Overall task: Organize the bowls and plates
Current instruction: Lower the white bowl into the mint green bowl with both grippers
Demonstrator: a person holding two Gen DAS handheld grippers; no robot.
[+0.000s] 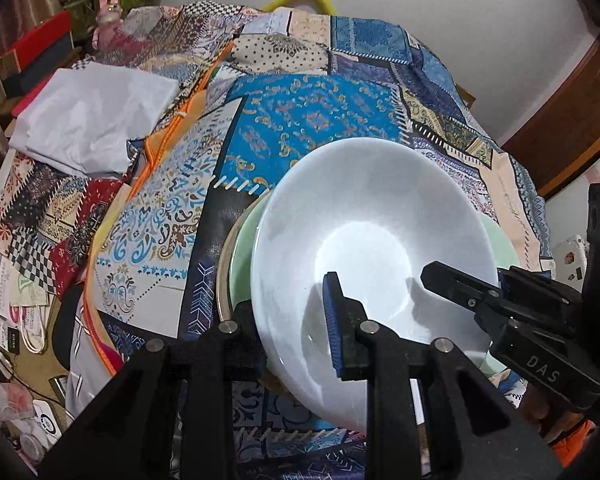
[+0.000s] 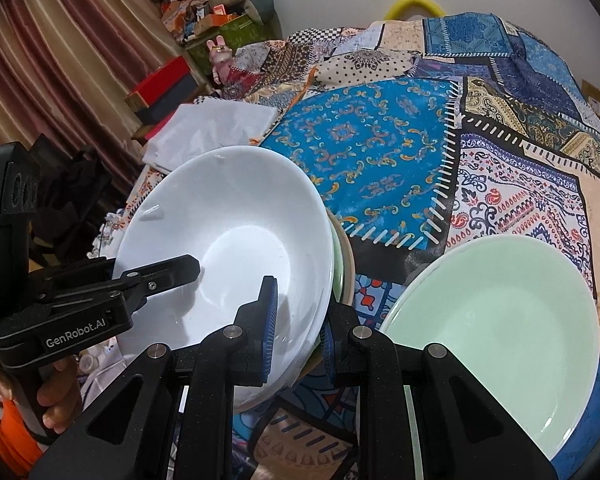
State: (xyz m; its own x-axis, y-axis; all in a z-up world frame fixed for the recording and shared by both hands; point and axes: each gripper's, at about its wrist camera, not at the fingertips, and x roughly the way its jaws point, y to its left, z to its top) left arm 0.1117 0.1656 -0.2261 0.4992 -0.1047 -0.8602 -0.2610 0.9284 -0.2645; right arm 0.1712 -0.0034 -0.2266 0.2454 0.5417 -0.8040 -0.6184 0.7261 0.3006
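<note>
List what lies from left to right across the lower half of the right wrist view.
Left gripper → white bowl → right gripper clamped on the bowl's rim → green plate.

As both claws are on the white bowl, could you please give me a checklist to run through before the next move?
1. Left claw pinches the white bowl by its rim, one finger inside and one outside: ok.
2. Right claw pinches the opposite rim in the same way: ok.
3. White bowl is empty: ok.
4. Bowl is lined up over the green dish beneath it: ok.
5. Bowl is already seated on that dish: cannot tell.
6. Second green plate lies apart from the bowl: ok.
</note>
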